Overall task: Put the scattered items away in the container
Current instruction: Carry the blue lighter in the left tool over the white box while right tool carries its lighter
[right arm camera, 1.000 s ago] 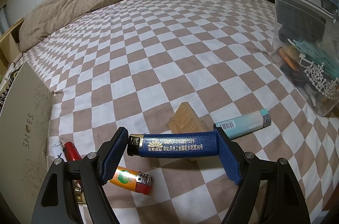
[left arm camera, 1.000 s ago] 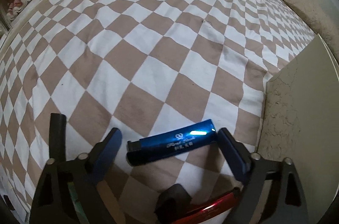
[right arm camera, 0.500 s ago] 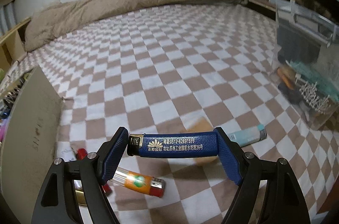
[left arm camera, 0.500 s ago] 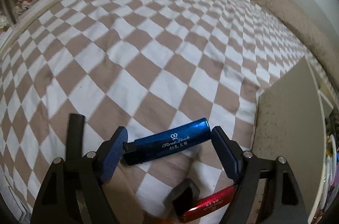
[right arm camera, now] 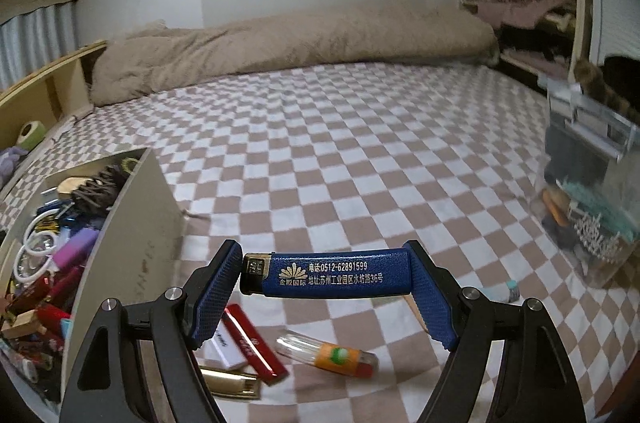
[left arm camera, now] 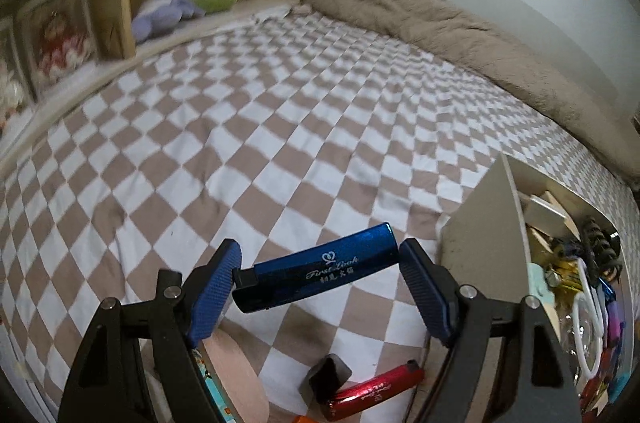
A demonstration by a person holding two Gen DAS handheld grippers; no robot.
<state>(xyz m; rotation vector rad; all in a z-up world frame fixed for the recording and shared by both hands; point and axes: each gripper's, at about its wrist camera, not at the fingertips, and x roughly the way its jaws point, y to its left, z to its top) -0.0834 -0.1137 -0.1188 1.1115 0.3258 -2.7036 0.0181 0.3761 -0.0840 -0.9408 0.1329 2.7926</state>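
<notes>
Left gripper [left arm camera: 318,281] clamps a shiny blue lighter [left arm camera: 316,273] end to end, up off the checked bedsheet [left arm camera: 280,143]. Right gripper [right arm camera: 326,283] clamps a dark blue lighter [right arm camera: 326,275] w/ white print likewise. Shoebox [right arm camera: 132,223] of odds & ends sits beside both

Both claws — lighters [left arm camera: 320,270] gripped — lifted.

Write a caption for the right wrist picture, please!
Right gripper holds a blue lighter above the checkered bed, beside the full beige box.
</notes>
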